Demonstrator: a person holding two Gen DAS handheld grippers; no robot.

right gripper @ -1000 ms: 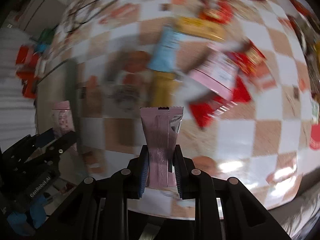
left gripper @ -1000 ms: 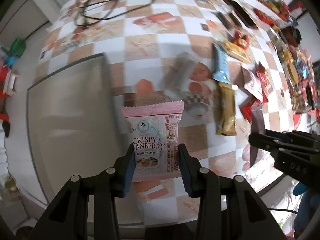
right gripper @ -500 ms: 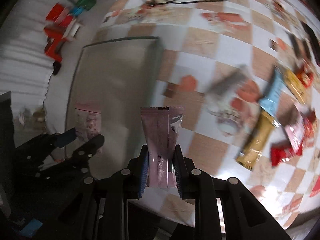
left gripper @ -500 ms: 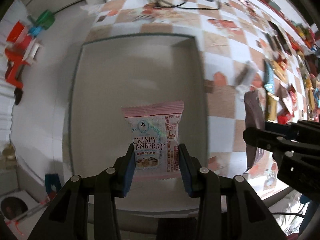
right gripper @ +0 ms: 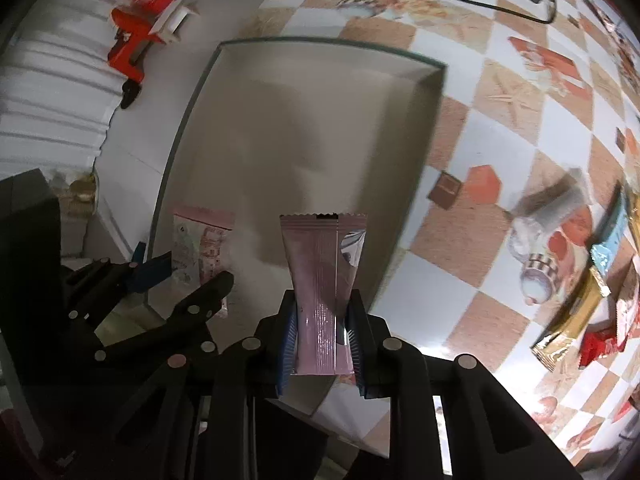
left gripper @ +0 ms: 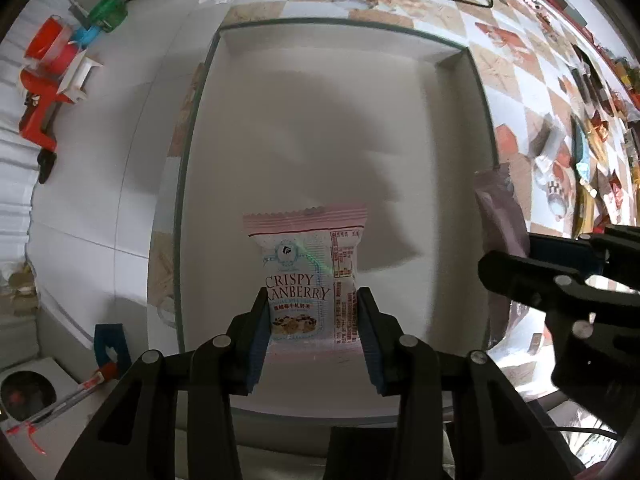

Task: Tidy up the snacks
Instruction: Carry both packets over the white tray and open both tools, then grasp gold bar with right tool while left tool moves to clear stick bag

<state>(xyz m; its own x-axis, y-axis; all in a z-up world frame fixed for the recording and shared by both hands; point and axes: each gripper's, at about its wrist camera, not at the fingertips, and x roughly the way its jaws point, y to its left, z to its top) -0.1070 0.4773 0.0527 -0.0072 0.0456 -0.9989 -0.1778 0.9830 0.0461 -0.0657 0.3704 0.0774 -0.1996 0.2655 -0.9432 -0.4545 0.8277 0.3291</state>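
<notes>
Our left gripper (left gripper: pixel 312 326), grasping the cranberry packet (left gripper: pixel 306 276), and right gripper (right gripper: pixel 322 344), clenching the mauve sachet (right gripper: pixel 322 280), have swung from the checkered cloth (right gripper: pixel 500 128) to above the empty tray (left gripper: pixel 332 24) mid-frame, ready to drop

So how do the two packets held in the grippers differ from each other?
The cranberry packet in the left gripper is wide and squarish, pale pink and white with printed lettering; the mauve packet in the right gripper is narrow, plain and glossy. The cranberry packet shows its printed face to its camera; the mauve one shows a seamed side and is pinched in at the pads. Both hang over the grey tray, clamped at one end.
</notes>
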